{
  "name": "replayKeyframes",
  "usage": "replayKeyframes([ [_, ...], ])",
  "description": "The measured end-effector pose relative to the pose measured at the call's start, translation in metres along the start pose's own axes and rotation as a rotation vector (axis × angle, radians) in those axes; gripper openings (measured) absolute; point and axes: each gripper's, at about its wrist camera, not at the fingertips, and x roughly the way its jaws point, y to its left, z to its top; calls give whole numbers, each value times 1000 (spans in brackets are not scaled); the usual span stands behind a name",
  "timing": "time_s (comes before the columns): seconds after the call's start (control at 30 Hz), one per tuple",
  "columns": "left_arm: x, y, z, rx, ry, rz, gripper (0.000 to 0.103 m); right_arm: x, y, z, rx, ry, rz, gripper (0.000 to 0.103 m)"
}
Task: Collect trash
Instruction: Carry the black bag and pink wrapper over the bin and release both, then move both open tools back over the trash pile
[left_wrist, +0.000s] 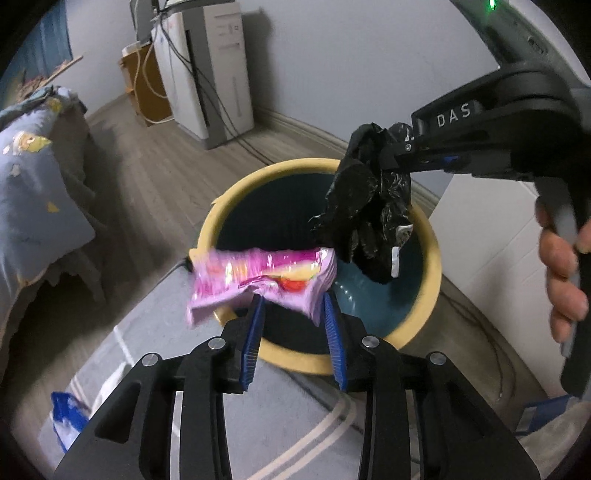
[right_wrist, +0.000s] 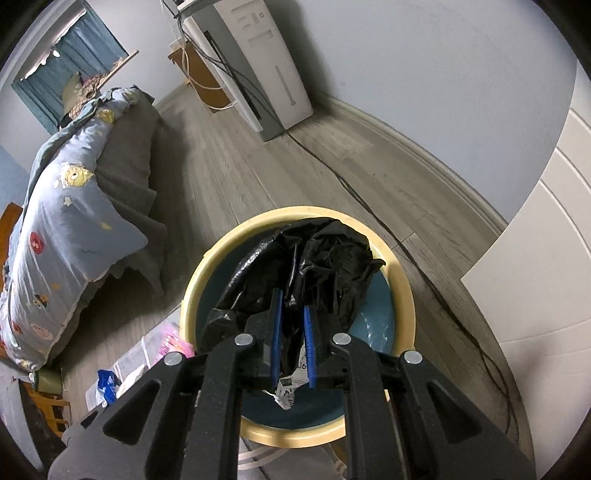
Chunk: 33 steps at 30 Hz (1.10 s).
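With our left gripper (left_wrist: 293, 321) spread apart, the pink snack wrapper (left_wrist: 258, 277) at frame centre may catch the bin's yellow rim (left_wrist: 295, 360) and miss, while our right gripper (right_wrist: 291, 345) clamps the black plastic bag (right_wrist: 325, 258) above the bin.

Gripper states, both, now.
Left gripper: open, pink wrapper at its fingertips.
Right gripper: shut on black bag.

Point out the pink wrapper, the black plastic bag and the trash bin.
pink wrapper (left_wrist: 258, 273): left wrist view, middle of the crinkled pack.
black plastic bag (right_wrist: 325, 258): right wrist view, upper crumpled bulk.
trash bin (left_wrist: 430, 240): left wrist view, yellow rim on the right side.
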Motion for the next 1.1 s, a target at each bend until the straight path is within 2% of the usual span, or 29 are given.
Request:
replayKeyframes([
  [0.1, 3, -4, -1, 8, 5, 3, 38, 3, -1, -1, 2, 9, -1, 10],
  [0.23, 0, -1, -5, -6, -11, 10, 57, 6, -1, 0, 21, 23, 19, 13],
  [0.27, 0, 0, -6, -14, -15, 9, 58, 7, -1, 0, 21, 26, 22, 16],
  [0.33, -2, 5, -9, -37, -22, 12, 67, 7, -1, 0, 21, 28, 31, 32],
  [0.47, -7, 16, -17, -68, -28, 29, 78, 4, 2, 1, 20, 14, 47, 56],
  [0.53, -14, 22, -21, -85, -35, 48, 84, 2, 4, 1, 21, 3, 52, 84],
  [0.6, -22, 31, -26, -110, -43, 69, 89, -3, 8, 3, 25, -25, 52, 98],
  [0.73, -41, 54, -36, -181, -54, 87, 91, -7, 26, 3, -3, -41, 43, 98],
  [0.9, -83, 86, -52, -245, -88, 132, 93, -15, 59, 0, -89, -71, 23, 98],
  [1.1, -142, 133, -84, -321, -122, 196, 94, -27, 102, -12, -163, -90, 68, 98],
])
